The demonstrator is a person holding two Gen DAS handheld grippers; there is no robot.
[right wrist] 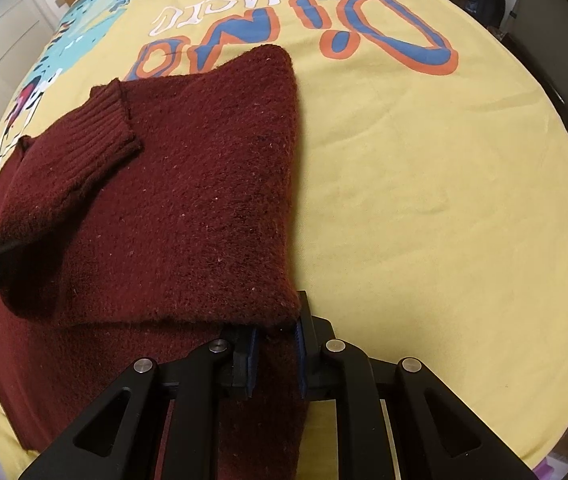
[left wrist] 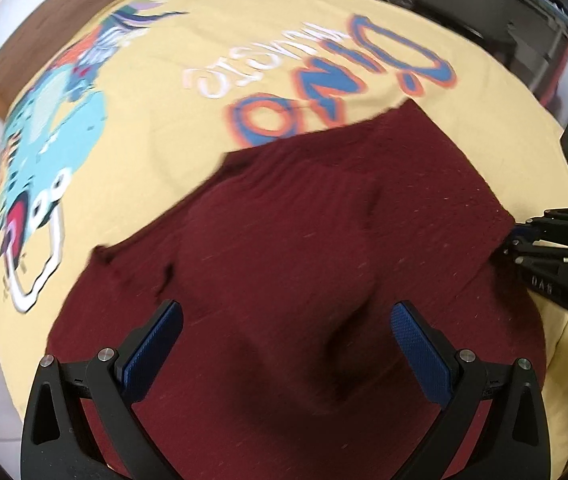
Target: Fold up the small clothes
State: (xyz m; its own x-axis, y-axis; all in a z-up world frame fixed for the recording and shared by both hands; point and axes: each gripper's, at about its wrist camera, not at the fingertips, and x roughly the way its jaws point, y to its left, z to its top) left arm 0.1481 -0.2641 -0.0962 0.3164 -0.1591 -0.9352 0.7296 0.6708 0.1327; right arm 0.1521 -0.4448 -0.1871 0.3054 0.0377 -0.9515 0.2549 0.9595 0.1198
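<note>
1. A dark red knitted sweater (right wrist: 188,184) lies partly folded on a pale yellow printed cloth (right wrist: 424,200) that covers the whole work surface.
2. Taking the sweater as landmark: the cloth's big blue-and-orange lettering (right wrist: 396,36) sits just beyond the sweater's far edge, and that edge overlaps the lower letters. A turquoise cartoon print (left wrist: 56,132) lies on the cloth beyond the sweater's far-left side in the left wrist view.
3. A sleeve with a ribbed cuff (right wrist: 104,120) is folded over the sweater's body, and the cuff rests near the sweater's far-left part in the right wrist view.
4. The right gripper (right wrist: 278,354) is at the sweater's near right corner. Its jaws stand narrow, with the blue pads (right wrist: 253,356) pinching a band of the red knit between them.
5. The left gripper (left wrist: 286,340) hangs above the sweater's near part with its jaws spread wide. Nothing sits between its blue pads (left wrist: 152,352); the red knit lies below them.
6. In the left wrist view the right gripper's black body (left wrist: 556,256) meets the sweater's right edge. This view is somewhat blurred.
</note>
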